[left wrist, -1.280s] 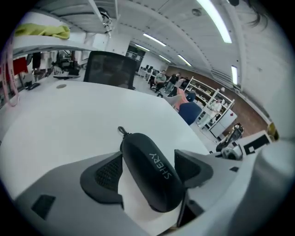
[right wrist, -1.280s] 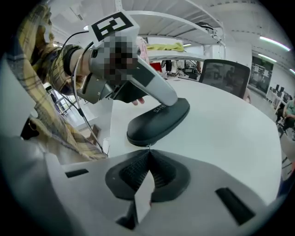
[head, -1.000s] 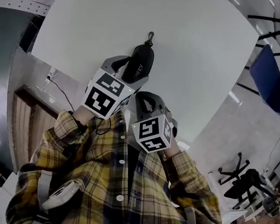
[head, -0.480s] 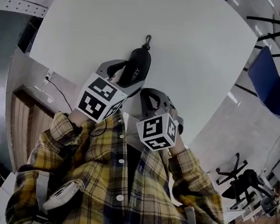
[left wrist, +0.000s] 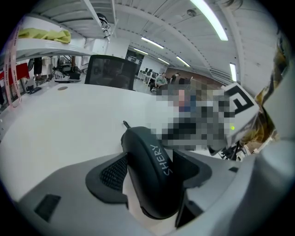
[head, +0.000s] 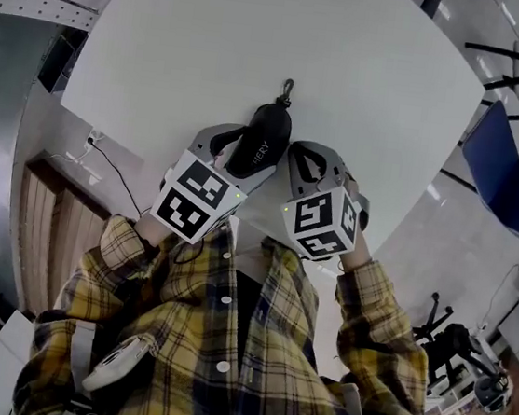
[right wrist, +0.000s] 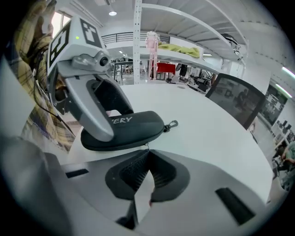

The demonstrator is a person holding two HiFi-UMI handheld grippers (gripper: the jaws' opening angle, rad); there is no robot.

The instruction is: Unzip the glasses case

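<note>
A black zipped glasses case [head: 266, 137] lies near the front edge of the white table [head: 196, 34], with a metal clip [head: 286, 88] at its far end. My left gripper [head: 246, 151] is shut on the case's near half; in the left gripper view the case [left wrist: 154, 175] fills the gap between the pads. My right gripper [head: 293, 151] is against the case's right side. In the right gripper view its jaws are closed to a point [right wrist: 147, 150] on the small zipper pull [right wrist: 146, 145] at the seam of the case [right wrist: 129, 129].
The table's front edge runs just under both grippers, by the person's plaid shirt [head: 222, 357]. A blue chair [head: 515, 186] stands to the right of the table. A black chair [right wrist: 235, 103] sits across the table.
The case and the left gripper have shifted a little farther onto the table. The right gripper has moved up from behind to the case's right side and closed at the zipper seam.
</note>
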